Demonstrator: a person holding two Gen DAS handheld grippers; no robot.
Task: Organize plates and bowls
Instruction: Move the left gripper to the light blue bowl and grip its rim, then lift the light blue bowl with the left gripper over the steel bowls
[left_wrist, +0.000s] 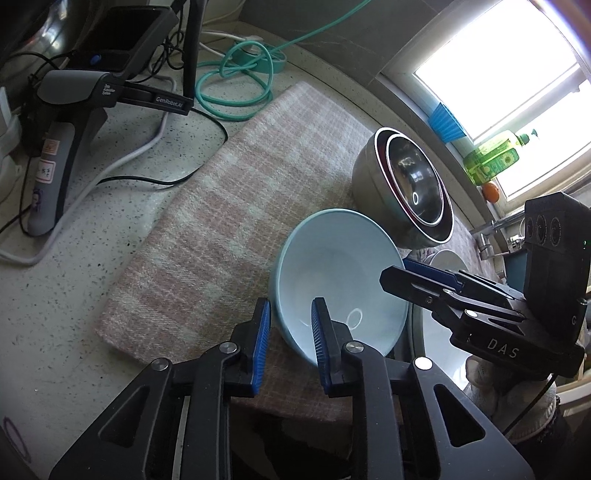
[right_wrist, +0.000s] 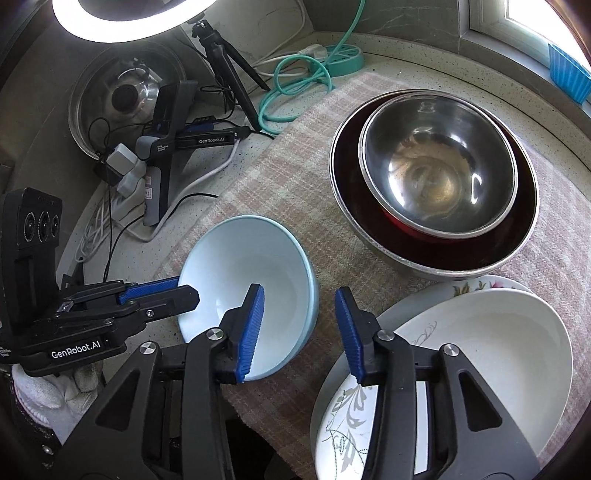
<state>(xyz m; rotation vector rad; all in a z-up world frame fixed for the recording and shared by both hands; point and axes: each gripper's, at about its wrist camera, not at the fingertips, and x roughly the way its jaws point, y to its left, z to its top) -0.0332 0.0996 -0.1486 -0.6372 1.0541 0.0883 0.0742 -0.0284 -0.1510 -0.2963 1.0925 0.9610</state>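
A light blue bowl (left_wrist: 332, 273) (right_wrist: 251, 273) sits tilted on a pink plaid cloth (left_wrist: 221, 221). My left gripper (left_wrist: 290, 306) (right_wrist: 186, 290) is shut on its left rim, one blue pad inside and one outside. My right gripper (right_wrist: 299, 291) (left_wrist: 395, 271) straddles the bowl's right rim. Its jaws stand apart, and the outer pad is clear of the wall. Behind the blue bowl is a steel bowl (right_wrist: 436, 177) (left_wrist: 410, 181) nested in a dark red one inside a bigger steel one. A white deep plate (right_wrist: 498, 350) lies on a floral plate (right_wrist: 351, 424) at the right.
A spare gripper on a stand (left_wrist: 74, 110), cables and a teal hose (left_wrist: 236, 85) crowd the speckled counter left of the cloth. A tripod (right_wrist: 229, 66), ring light and pot lid (right_wrist: 125, 92) stand at the back. A green bottle (left_wrist: 491, 155) rests on the window sill.
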